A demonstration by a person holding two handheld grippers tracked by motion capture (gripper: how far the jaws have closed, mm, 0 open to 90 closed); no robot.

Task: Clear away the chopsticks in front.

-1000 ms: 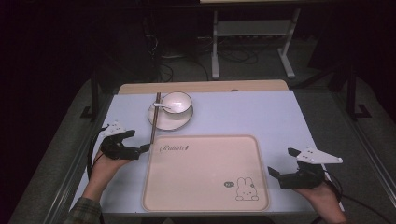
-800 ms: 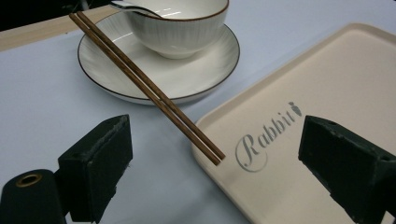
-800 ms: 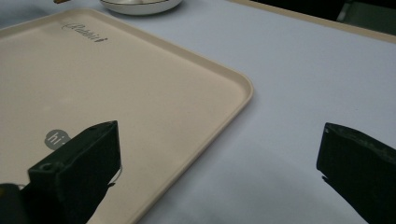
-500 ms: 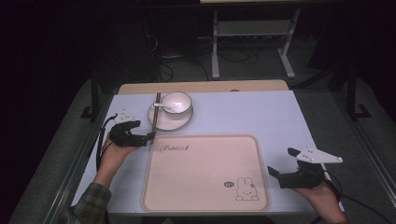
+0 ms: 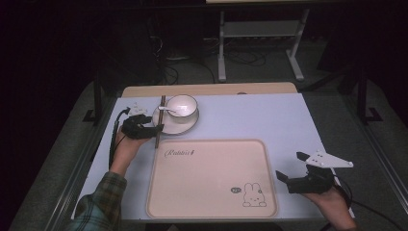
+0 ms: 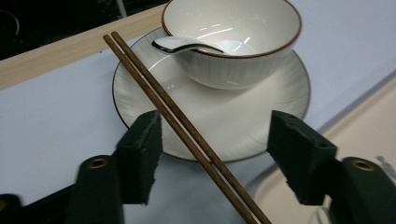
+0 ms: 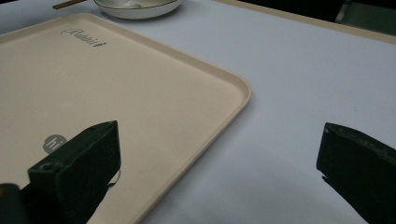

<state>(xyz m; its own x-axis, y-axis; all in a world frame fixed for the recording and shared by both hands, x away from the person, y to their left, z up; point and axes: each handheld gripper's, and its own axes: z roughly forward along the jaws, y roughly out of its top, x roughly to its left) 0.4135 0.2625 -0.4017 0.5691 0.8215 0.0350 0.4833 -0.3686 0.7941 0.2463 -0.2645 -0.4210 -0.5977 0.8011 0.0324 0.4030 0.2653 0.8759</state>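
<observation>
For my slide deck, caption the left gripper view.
Open left gripper straddles chopsticks lying across a saucer holding bowl and spoon.

One camera looks forward and down from above the person's side, taking in the whole table (image 5: 269, 115). The left gripper's camera sits close and low, facing the chopsticks (image 6: 182, 123) and plate (image 6: 261, 116). The right gripper's camera skims the tray (image 7: 140, 84), sharing that plate far off.
</observation>
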